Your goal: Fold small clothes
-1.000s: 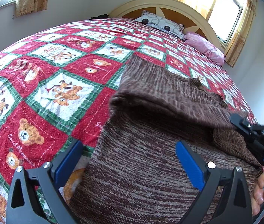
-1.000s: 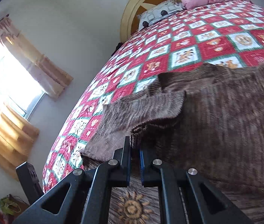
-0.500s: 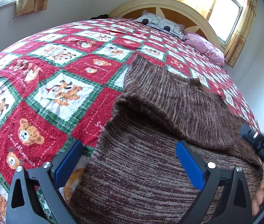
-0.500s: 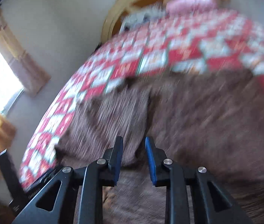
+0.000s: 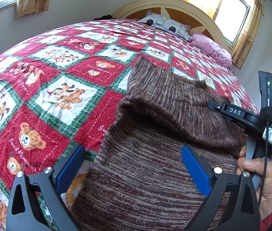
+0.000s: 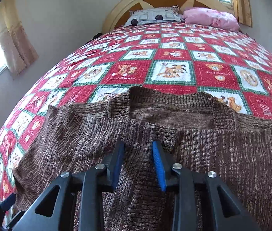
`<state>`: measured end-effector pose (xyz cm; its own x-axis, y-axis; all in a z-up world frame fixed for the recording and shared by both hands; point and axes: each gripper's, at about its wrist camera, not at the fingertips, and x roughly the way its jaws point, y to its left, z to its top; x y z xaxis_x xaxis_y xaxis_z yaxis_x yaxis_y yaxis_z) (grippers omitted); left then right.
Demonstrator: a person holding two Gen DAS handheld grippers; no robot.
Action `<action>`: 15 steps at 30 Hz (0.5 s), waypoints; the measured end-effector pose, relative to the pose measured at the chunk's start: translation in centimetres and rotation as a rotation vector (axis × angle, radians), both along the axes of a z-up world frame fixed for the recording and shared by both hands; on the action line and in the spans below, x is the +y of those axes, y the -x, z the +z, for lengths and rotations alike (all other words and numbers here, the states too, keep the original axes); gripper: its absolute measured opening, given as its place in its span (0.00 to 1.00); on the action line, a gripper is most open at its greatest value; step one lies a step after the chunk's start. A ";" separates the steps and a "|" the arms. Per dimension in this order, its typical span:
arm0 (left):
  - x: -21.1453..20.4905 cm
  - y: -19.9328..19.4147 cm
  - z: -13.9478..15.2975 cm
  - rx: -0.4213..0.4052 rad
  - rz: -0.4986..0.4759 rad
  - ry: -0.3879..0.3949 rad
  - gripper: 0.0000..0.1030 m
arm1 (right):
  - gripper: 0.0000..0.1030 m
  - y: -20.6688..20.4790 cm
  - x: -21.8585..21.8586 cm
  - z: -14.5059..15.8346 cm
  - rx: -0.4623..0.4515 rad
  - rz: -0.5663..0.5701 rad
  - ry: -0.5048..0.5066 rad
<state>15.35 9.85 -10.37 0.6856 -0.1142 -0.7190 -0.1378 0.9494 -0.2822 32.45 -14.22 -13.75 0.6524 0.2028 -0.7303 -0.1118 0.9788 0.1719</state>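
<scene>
A brown knitted sweater (image 5: 155, 154) lies on the bed, one side folded over its body. It also shows in the right wrist view (image 6: 232, 150), with its neckline towards the headboard. My left gripper (image 5: 132, 163) is wide open and empty, low over the sweater's near left edge. My right gripper (image 6: 137, 154) is partly open and empty, just above the sweater's middle. It also shows in the left wrist view (image 5: 238, 113) at the right, held by a hand.
The bed is covered by a red, green and white teddy-bear quilt (image 5: 59, 80), also seen in the right wrist view (image 6: 170, 61). A grey pillow (image 6: 153, 17) and a pink pillow (image 6: 211, 18) lie at the headboard. Walls and curtained windows surround the bed.
My right gripper has let go of the sweater's fold, opened and swung round to face the headboard. The fold now lies flat on the sweater. My left gripper has not moved.
</scene>
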 end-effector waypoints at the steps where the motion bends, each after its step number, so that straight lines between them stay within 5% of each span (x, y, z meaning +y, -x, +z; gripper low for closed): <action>1: 0.0 0.0 0.0 0.000 0.000 0.003 0.99 | 0.42 0.1 0.1 0.2 -0.004 0.013 -0.009; 9: 0.1 0.1 0.0 -0.005 0.000 0.015 0.99 | 0.44 6.3 -2.2 4.8 -0.135 -0.071 -0.078; 15: 0.0 0.1 0.0 -0.002 -0.004 0.012 1.00 | 0.44 11.7 -8.5 5.1 -0.090 -0.199 -0.118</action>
